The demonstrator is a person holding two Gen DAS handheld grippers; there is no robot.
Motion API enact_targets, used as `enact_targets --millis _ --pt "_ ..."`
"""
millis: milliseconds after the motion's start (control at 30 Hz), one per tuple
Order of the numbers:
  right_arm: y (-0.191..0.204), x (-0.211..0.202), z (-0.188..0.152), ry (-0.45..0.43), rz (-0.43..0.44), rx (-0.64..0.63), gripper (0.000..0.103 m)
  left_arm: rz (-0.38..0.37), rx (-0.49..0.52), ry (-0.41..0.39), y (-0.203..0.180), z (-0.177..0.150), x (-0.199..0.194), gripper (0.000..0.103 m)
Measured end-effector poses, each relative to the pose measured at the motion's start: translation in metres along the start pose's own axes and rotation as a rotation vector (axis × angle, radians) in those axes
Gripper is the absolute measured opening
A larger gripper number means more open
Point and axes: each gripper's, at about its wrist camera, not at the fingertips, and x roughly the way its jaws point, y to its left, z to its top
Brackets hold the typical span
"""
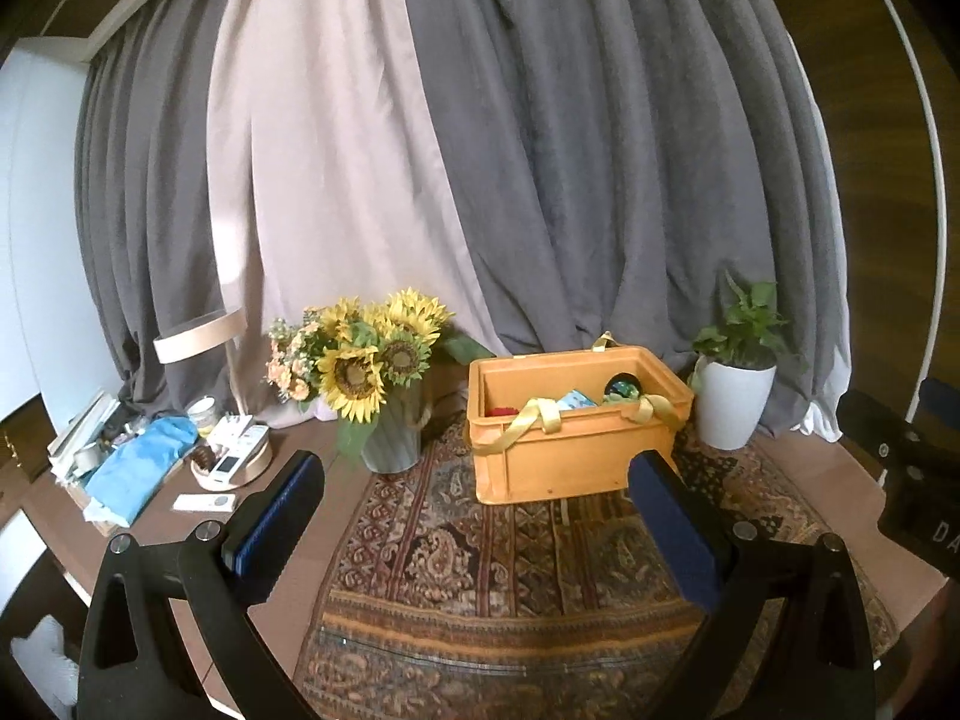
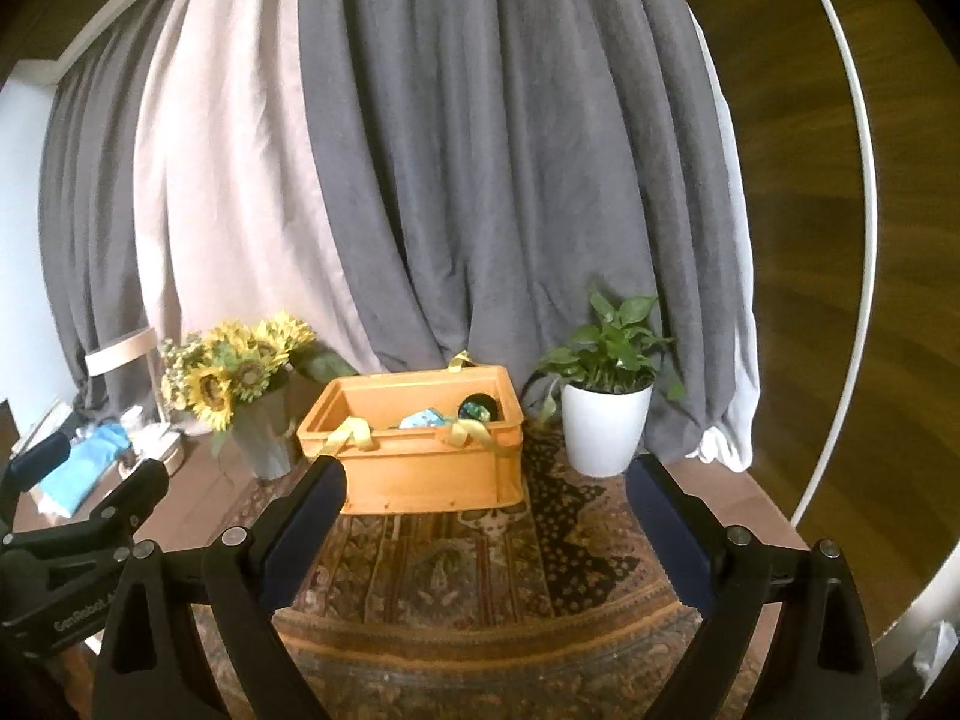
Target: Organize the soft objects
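An orange plastic crate (image 1: 564,456) (image 2: 420,468) stands on a patterned rug (image 1: 480,570) (image 2: 468,570). Yellow ribbon handles (image 1: 534,420) (image 2: 351,438) drape over its front rim. Inside lie soft items: a light blue one (image 1: 576,401) (image 2: 423,420), a dark green round one (image 1: 624,390) (image 2: 477,408) and a bit of red (image 1: 503,411). My left gripper (image 1: 480,468) is open and empty, short of the crate. My right gripper (image 2: 486,474) is open too, nothing between its fingers. The left gripper's body (image 2: 72,540) shows at the left edge of the right wrist view.
A vase of sunflowers (image 1: 384,372) (image 2: 252,396) stands left of the crate, a potted plant in a white pot (image 1: 732,396) (image 2: 606,426) to its right. Clutter, a blue cloth (image 1: 144,468) and remotes (image 1: 207,503) lie far left. Curtains (image 1: 480,150) hang behind.
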Motion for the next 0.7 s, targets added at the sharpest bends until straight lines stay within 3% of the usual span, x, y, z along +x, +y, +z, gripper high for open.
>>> enact_targets --millis 700 --pt "-0.015 -0.092 -0.037 -0.006 0.022 0.008 0.095 -0.023 0.010 -0.030 -0.008 -0.033 -0.098 0.103"
